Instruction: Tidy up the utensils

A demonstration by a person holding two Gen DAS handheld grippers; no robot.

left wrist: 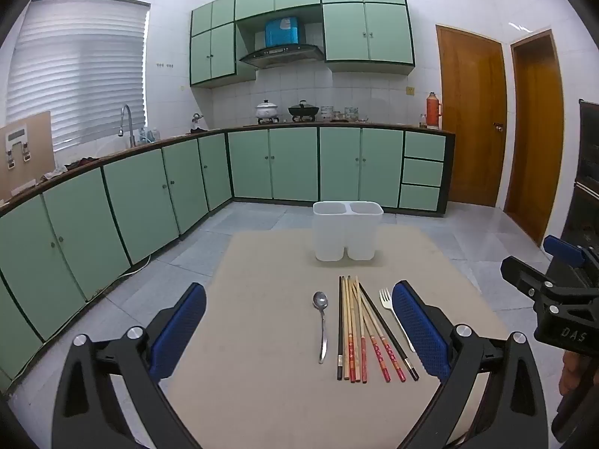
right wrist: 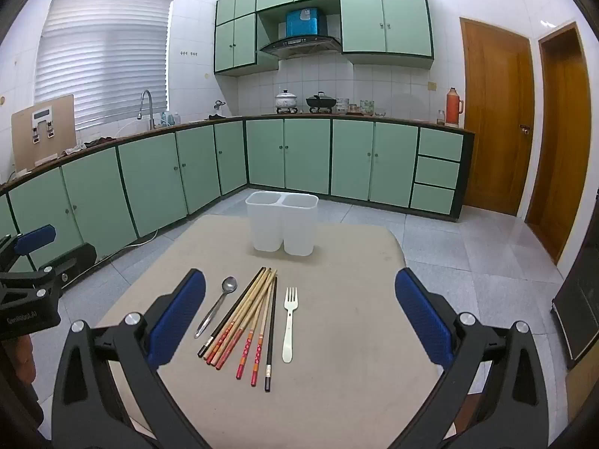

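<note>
Left wrist view, items on the desk (left wrist: pixel 262 393):

1. Spoon (left wrist: pixel 322 327): metal, lying flat, bowl toward the far side, leftmost of the row. Judged light, stiff and slick; best pinched across the thin handle.
2. Chopsticks (left wrist: pixel 359 333): a loose bundle just right of the spoon, black, plain wood and red-patterned, some crossing one another. Judged light, stiff, prone to roll or scatter; take one pair at mid-length.
3. Fork (right wrist: pixel 289 321): white, probably plastic, tines toward the far side, right of the chopsticks and slightly apart. Judged very light; grip the handle.
4. Holder (left wrist: pixel 347 230): white, two compartments, upright at the far end of the desk, both compartments apparently empty; nothing sorted yet.
5. Left tongs (left wrist: pixel 299 333): spread wide, holding nothing, hovering at the near edge; the right pad overlaps the fork in this view.
6. Right tongs (right wrist: pixel 299 321): spread wide, holding nothing, framing the whole row.

Obstructions: none between utensils and holder; crossed chopsticks may drag neighbours.

Surroundings: green cabinets (left wrist: pixel 292 164), wooden doors (left wrist: pixel 471 119), tiled floor.
</note>
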